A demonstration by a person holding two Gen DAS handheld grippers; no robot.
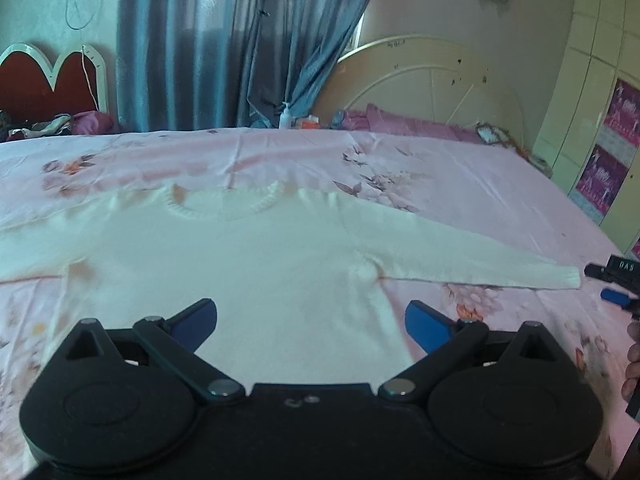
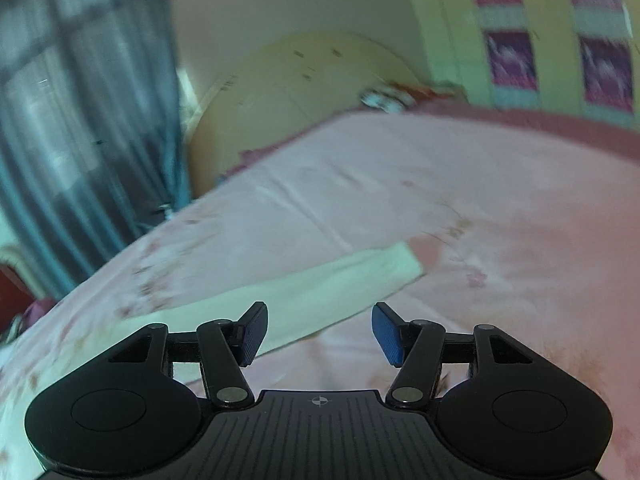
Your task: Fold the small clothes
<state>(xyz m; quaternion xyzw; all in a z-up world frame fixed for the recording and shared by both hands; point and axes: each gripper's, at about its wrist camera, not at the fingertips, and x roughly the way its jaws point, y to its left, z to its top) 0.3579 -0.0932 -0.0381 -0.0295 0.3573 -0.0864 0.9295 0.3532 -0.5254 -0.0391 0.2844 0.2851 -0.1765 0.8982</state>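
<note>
A white knitted sweater (image 1: 248, 248) lies flat on the pink flowered bedsheet (image 1: 460, 184), neck away from me, both sleeves spread out. My left gripper (image 1: 311, 326) hovers over its lower body, jaws wide apart with nothing between them. The right sleeve (image 1: 480, 264) reaches to the right; its cuff ends close to my right gripper (image 1: 612, 284), seen at the frame's edge. In the blurred right wrist view that sleeve (image 2: 304, 292) runs from the left to its cuff just beyond my right gripper (image 2: 320, 334), whose blue pads stand apart, clear of the cloth.
A cream headboard (image 1: 424, 80) and pink pillows (image 1: 400, 120) stand at the bed's far end. Blue curtains (image 1: 224, 40) hang behind, with a white bottle (image 1: 285, 117) below them. A wardrobe with pink panels (image 1: 600, 152) lines the right. A red headboard (image 1: 48, 76) shows far left.
</note>
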